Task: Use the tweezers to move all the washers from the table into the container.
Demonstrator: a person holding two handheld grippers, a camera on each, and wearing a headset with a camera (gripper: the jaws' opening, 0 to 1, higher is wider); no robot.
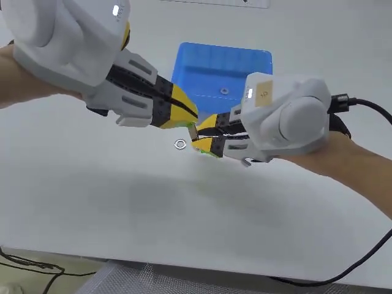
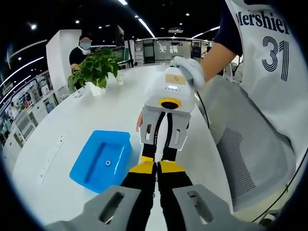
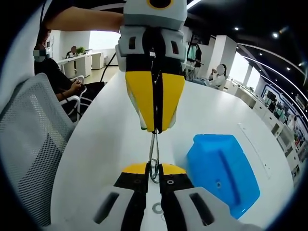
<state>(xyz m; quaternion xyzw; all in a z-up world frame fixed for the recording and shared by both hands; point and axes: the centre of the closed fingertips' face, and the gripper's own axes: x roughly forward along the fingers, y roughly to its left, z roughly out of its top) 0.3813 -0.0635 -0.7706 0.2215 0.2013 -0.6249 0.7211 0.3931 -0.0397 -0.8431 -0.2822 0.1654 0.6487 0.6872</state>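
Holds the left gripper (image 3: 155,127) and the right gripper (image 3: 154,169) nose to nose over the middle of the white table (image 1: 110,202), tips almost meeting. Spans the short gap between them with the thin metal tweezers (image 3: 153,150), clear of the tabletop. Pinches one end of the tweezers in the left jaws, pressed together at the yellow tips; clamps the other end in the right jaws, drawn in to a narrow slit. Cannot tell the pointed end of the tweezers from the rear one. Hangs all this close over one small silver washer (image 1: 179,144), flat on the table and apart from the tweezers; in the right gripper view, frames that washer low between the gripper's own two jaws. Faces, in the head view, the blue container (image 1: 202,67) just beyond the grippers, open-topped, square-cornered, standing on the table. Finds a second washer (image 1: 224,91) inside, flat on the container's floor, away from the walls. Trails a black cable (image 1: 367,109) from the rear of the right gripper, out toward the right of the head view. Has a grey mesh chair (image 2: 240,154) at the table's side in both gripper views, and a green potted plant (image 2: 96,70) farther along the table in the left gripper view.
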